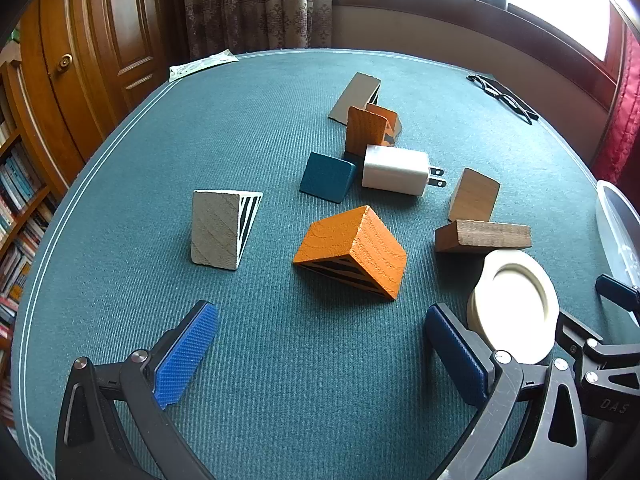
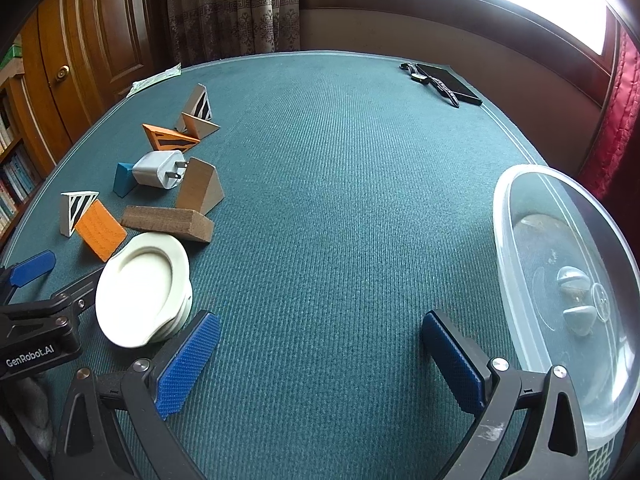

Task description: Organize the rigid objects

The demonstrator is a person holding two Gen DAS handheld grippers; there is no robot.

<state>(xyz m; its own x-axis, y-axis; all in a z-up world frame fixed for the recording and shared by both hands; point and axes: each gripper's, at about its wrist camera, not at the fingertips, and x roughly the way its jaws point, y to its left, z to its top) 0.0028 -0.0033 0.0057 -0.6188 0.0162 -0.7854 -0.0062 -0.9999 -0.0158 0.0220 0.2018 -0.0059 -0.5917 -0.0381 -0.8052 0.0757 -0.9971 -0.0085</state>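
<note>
Both grippers hang over the green tablecloth (image 2: pixel 340 184) with jaws spread wide and nothing between them: the left gripper (image 1: pixel 320 356) low in its frame, the right gripper (image 2: pixel 320 360) likewise. In the left view an orange wedge (image 1: pixel 352 254) lies mid-frame, a white striped wedge (image 1: pixel 224 230) left of it, a white charger (image 1: pixel 396 170) above, a stack of white plates (image 1: pixel 514 304) at lower right. A clear plastic container (image 2: pixel 568 280) fills the right view's right edge.
</note>
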